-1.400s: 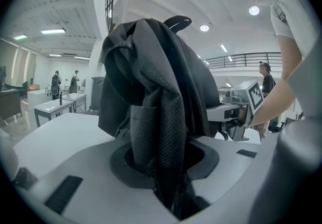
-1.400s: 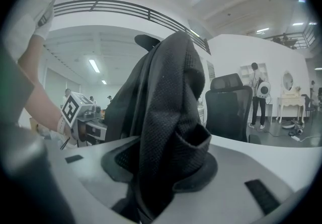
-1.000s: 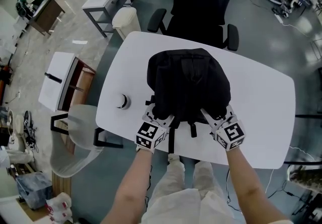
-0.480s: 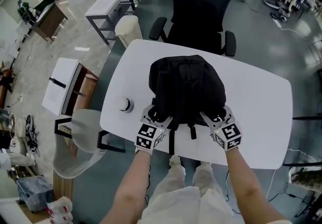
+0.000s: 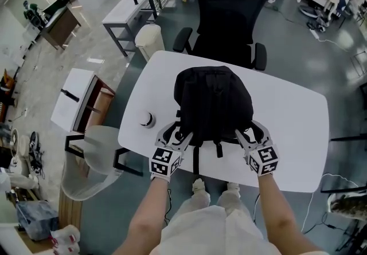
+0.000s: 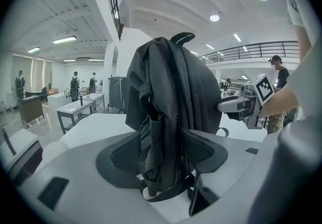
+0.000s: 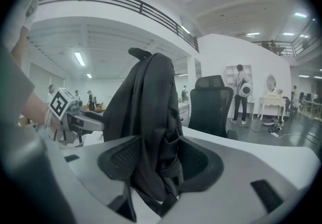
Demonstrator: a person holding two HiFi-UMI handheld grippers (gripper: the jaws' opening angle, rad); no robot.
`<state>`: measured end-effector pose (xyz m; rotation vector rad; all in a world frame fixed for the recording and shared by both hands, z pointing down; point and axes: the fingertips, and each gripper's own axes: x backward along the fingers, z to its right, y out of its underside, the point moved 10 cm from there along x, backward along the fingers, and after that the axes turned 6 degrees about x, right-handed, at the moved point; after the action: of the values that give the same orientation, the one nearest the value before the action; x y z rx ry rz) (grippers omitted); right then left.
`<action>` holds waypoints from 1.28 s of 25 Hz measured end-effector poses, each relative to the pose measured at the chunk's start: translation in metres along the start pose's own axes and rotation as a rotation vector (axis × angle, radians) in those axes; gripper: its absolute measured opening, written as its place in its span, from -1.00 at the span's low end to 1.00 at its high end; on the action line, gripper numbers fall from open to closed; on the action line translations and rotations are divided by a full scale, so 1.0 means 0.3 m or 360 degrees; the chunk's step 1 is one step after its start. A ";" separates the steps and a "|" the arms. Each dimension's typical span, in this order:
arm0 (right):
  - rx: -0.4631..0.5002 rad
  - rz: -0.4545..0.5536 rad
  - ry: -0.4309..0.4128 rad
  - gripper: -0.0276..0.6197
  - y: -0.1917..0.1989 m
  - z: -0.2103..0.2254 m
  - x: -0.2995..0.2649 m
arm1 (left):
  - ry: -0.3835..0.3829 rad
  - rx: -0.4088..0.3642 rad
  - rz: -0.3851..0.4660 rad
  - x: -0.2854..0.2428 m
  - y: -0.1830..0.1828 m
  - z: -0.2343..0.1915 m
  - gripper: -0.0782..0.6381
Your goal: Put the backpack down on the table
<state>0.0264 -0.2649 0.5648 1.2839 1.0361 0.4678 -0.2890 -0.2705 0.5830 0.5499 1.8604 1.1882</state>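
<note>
Backpack (image 5: 213, 102) stands upright mid-desk (image 5: 298, 128), toward the near edge. I read the left gripper (image 5: 175, 134) and right gripper (image 5: 252, 133) jaws as released, just opened, with fabric slack between them (bag looks self-supporting).

My backpack (image 5: 213, 102) is black woven cloth, matt and creased into soft folds. The counter (image 5: 287, 128) beneath it is smooth and white with a faint sheen. My left hand-held gripper (image 5: 175, 133) and right hand-held gripper (image 5: 251, 132), whose jaws have just been opening with that cloth between them, are matt grey plastic with black, finely textured pads (image 6: 126, 155). The office chair (image 5: 229, 13) looks like matt black mesh. The floor (image 5: 309, 59) is glossy grey.
</note>
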 end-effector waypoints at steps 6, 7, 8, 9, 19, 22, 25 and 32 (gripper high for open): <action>-0.0049 0.0042 0.0107 -0.23 -0.032 -0.014 0.090 | -0.0041 0.0078 0.0112 0.107 -0.041 0.002 -0.14; -0.0055 0.0055 0.0121 -0.24 -0.038 -0.016 0.105 | -0.0049 0.0081 0.0129 0.122 -0.049 0.003 -0.18; -0.0061 0.0069 0.0133 -0.25 -0.045 -0.017 0.120 | -0.0057 0.0082 0.0145 0.135 -0.057 0.005 -0.21; -0.0064 0.0085 0.0144 -0.27 -0.052 -0.019 0.134 | -0.0063 0.0085 0.0162 0.149 -0.066 0.008 -0.27; -0.0028 0.0194 0.0183 -0.45 -0.133 -0.050 0.245 | -0.0034 0.0040 0.0288 0.254 -0.163 0.064 -0.45; -0.0015 0.0221 0.0168 -0.53 -0.156 -0.058 0.271 | -0.0021 0.0018 0.0314 0.282 -0.187 0.084 -0.49; 0.0009 0.0253 0.0158 -0.68 -0.177 -0.070 0.303 | -0.0009 0.0001 0.0343 0.307 -0.203 0.103 -0.55; 0.0048 0.0316 0.0193 -0.82 -0.219 -0.091 0.375 | -0.0024 -0.0072 0.0456 0.383 -0.258 0.129 -0.58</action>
<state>0.0434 -0.1791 0.4643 1.4061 1.0238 0.6908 -0.3147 -0.2024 0.4588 0.8180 1.7781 1.4034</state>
